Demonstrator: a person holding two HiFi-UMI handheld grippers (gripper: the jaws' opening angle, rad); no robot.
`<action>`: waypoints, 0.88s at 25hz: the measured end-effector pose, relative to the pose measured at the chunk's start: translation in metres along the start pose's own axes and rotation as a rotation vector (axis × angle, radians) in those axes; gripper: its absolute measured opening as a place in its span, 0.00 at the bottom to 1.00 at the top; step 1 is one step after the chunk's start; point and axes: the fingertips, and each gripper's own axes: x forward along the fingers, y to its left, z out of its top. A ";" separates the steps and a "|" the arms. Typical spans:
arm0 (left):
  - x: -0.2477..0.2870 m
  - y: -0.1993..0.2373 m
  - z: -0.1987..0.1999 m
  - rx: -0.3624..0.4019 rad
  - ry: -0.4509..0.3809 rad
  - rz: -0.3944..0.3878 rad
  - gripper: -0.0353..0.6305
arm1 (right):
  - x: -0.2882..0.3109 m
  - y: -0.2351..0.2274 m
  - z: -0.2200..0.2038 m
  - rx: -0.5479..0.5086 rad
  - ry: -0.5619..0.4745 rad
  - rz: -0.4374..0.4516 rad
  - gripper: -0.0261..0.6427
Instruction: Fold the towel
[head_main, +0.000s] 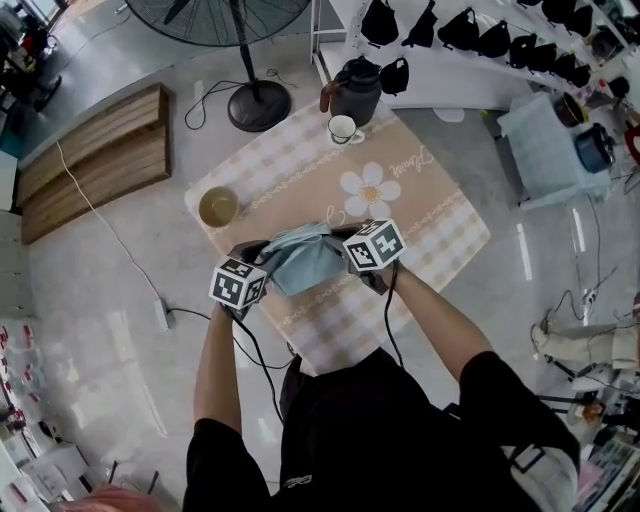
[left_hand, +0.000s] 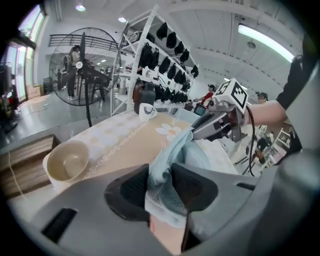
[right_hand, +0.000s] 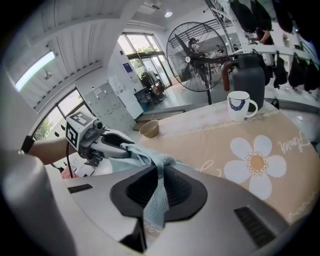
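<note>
Pale blue terry-cloth towel (head_main: 300, 258) hangs bunched just above the near half of the checked-cloth table (head_main: 430, 215). Left gripper (left_hand: 160, 187) and right gripper (right_hand: 159, 192) each clamp an edge. Judged light, limp, non-slip; best held at corners.

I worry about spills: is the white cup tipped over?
No, the cup stands upright on the table, beside the dark kettle.

Cloth-covered table (head_main: 440, 215) carries bowl (head_main: 218, 207), cup (head_main: 343, 128), dark jug (head_main: 355, 92).
</note>
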 end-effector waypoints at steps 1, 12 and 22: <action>-0.003 0.006 0.003 -0.032 -0.032 0.033 0.28 | 0.001 -0.005 0.002 0.012 -0.018 -0.019 0.09; -0.045 0.022 -0.033 -0.370 -0.195 0.207 0.39 | -0.005 -0.004 -0.011 -0.056 -0.126 -0.135 0.39; -0.049 -0.045 -0.068 -0.414 -0.195 0.246 0.15 | -0.041 0.019 -0.055 -0.109 -0.146 -0.228 0.04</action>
